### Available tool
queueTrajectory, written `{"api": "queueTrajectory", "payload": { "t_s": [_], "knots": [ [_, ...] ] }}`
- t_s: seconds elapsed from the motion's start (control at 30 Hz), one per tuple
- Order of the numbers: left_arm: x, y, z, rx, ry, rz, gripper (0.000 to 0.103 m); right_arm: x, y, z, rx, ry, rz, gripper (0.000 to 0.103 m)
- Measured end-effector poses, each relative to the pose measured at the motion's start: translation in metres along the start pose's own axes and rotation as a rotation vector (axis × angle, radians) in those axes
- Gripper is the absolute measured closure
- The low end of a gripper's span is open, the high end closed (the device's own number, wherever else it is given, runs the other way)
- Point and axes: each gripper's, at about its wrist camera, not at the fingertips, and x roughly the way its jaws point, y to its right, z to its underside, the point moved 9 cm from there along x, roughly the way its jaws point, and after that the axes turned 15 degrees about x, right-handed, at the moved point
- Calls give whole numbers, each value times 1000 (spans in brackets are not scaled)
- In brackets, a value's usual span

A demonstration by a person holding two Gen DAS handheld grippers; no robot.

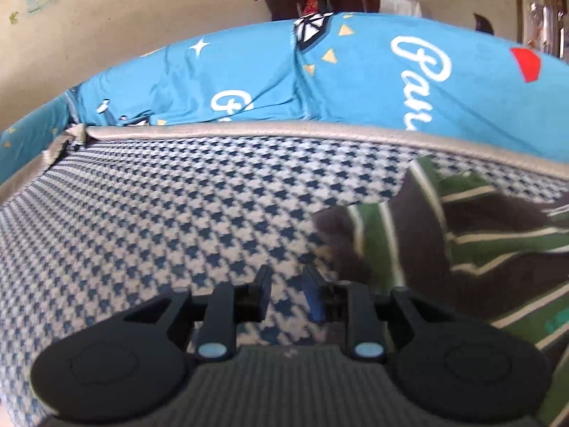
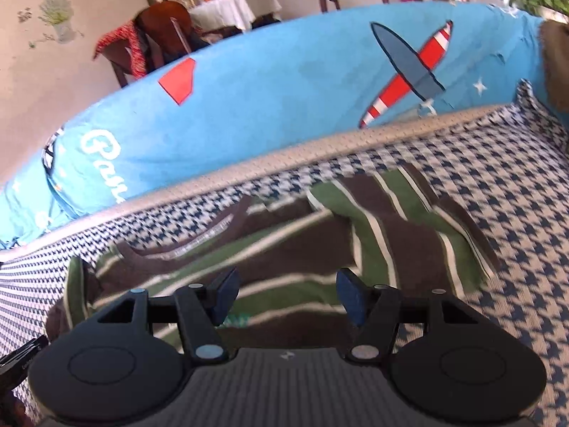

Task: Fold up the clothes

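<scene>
Right wrist view shows the right hand-held gripper [image 2: 284,297] with fingers spread wide and empty above the striped garment [image 2: 320,249], which lies crumpled on the houndstooth cushion [image 2: 515,231]. Left wrist view has the left hand-held gripper [image 1: 286,293] parted, gripping nothing, the garment at 3 o'clock before a blue cover [image 1: 249,71].

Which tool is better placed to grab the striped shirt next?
Right, probably. The right tool is open directly over the striped shirt. The left tool is open over bare checked cushion, with the shirt off to its right.
</scene>
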Motion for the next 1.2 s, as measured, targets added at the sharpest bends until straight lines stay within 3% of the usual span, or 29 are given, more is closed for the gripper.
{"api": "queueTrajectory", "payload": {
  "t_s": [0.07,0.53,0.7,0.97,1.2],
  "knots": [
    [-2,6,-6,-14,12,51,77,3,-3,-2,-16,13,-18,42],
    [6,39,-53,-48,88,210,48,30,-45,-14,-143,65,-127,42],
    [17,54,-73,26,123,260,37,44,-52,-10,-193,58,-114,42],
    [42,78,-91,173,141,375,36,62,-46,-14,-176,40,-91,42],
    [62,100,-89,274,119,491,29,77,-43,-12,-188,22,-82,42]
  ]
}}
